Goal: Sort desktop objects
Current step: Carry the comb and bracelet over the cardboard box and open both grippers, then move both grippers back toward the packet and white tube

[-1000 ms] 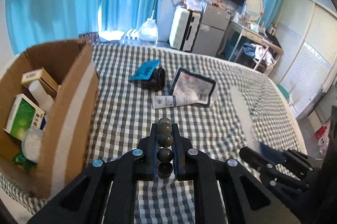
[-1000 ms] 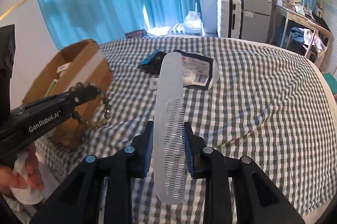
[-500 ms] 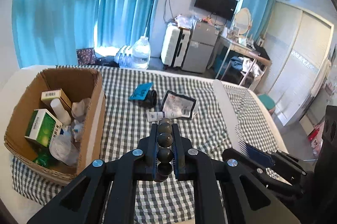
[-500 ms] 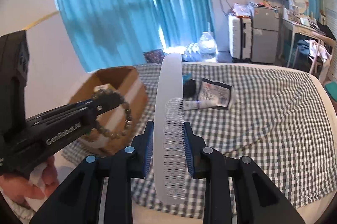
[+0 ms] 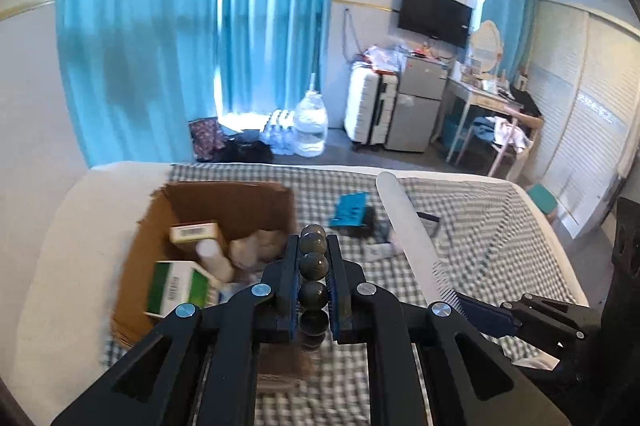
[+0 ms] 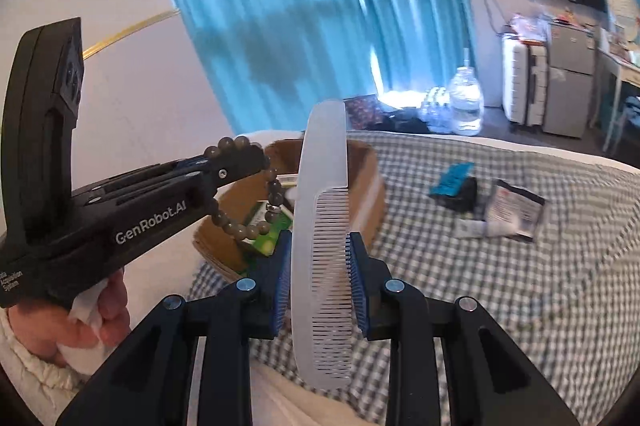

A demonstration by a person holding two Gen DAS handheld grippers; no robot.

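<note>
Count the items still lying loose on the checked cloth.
3 at least: blue packet atop a dark item, pouch, white tube by it. Blur may hide more.

Blue curtains point(image 5: 192, 38) across the window, black wall-mounted TV point(image 5: 435, 14) to their right. On the floor: large water bottle point(image 5: 310, 124), white suitcase point(image 5: 370, 110) just beside a grey mini fridge point(image 5: 418, 108). Cluttered desk point(image 5: 486, 94) with oval mirror point(image 5: 487, 44). Checked sheet point(image 6: 520, 266) over the bed.

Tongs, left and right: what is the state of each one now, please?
Left tongs: shut on the bead bracelet.
Right tongs: shut on the white comb.
</note>
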